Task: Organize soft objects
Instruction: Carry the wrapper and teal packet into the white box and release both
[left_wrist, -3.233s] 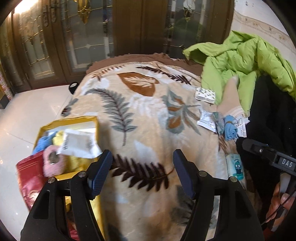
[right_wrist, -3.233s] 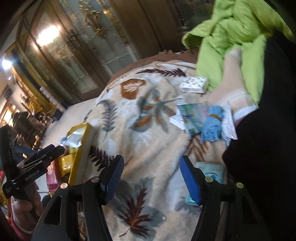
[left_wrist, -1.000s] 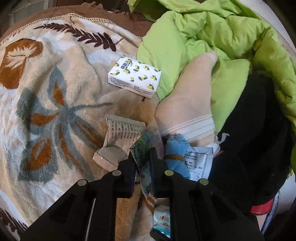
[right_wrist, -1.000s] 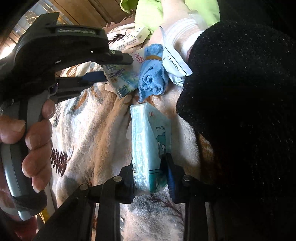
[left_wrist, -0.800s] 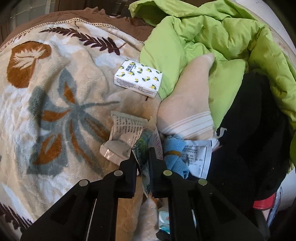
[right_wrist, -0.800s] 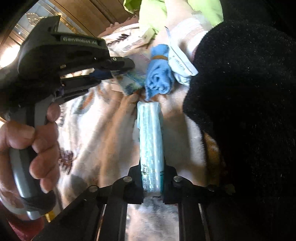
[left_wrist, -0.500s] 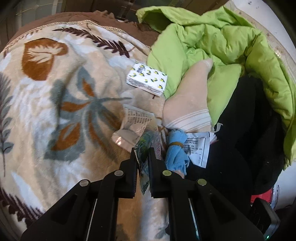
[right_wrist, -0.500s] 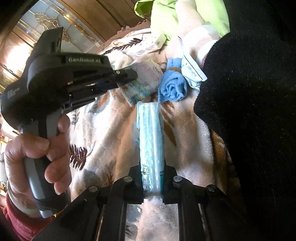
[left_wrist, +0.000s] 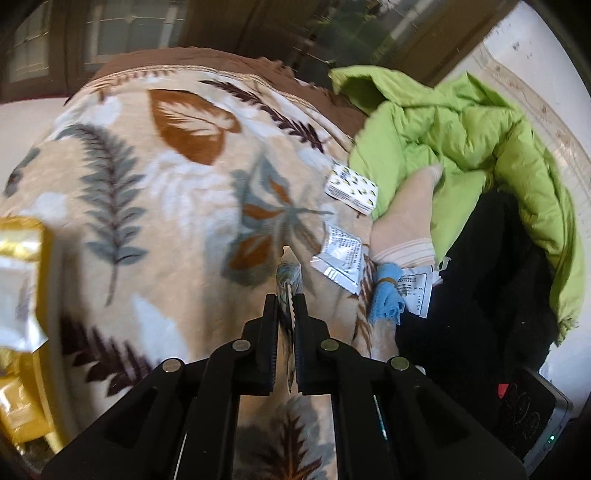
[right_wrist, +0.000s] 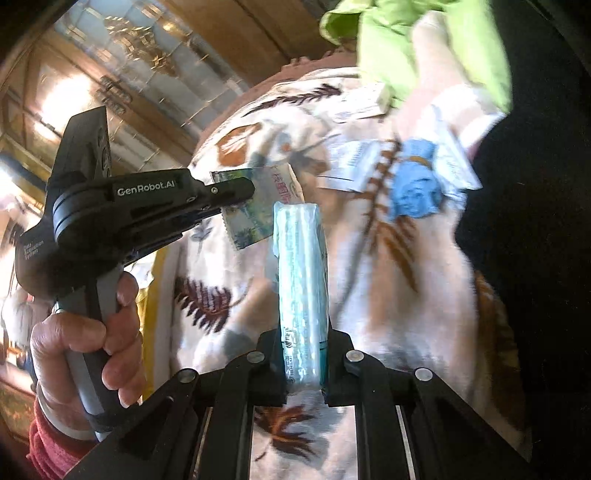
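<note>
Left gripper (left_wrist: 287, 295) clamped nearly shut on a thin flat sachet (left_wrist: 289, 275) printed with a green scene, seen edge-on between the fingers (left_wrist: 271, 314) in its own view and broadside in the right wrist view (right_wrist: 258, 210), where it hangs clear of the leaf-patterned blanket (left_wrist: 155, 206). Held by a hand (right_wrist: 88, 347) with a red sleeve (right_wrist: 48, 450) at the wrist. Right gripper (right_wrist: 303, 354) closed tight on a pale teal tissue pack (right_wrist: 301, 288), standing on edge between the fingers (right_wrist: 338, 354) and reaching away from the camera, lifted off the blanket and just beside the sachet. Beyond the left fingers, on the blanket: a silver foil packet (left_wrist: 338, 258), a rolled blue cloth (left_wrist: 386, 295) bound with a tan band, and a white printed packet (left_wrist: 415, 290) tucked partly under it. Further off, a small white tissue pack with yellow spots (left_wrist: 352, 188), touching the edge of a lime-green jacket (left_wrist: 472, 147). A beige sock (left_wrist: 406, 221) with a striped cuff lying between jacket and blue cloth. A black garment (left_wrist: 491, 280) to the right of these. At the left edge, a gold bag (left_wrist: 22, 243) holding a white packet (left_wrist: 16, 299). Wooden glazed doors (right_wrist: 122, 92) behind.
</note>
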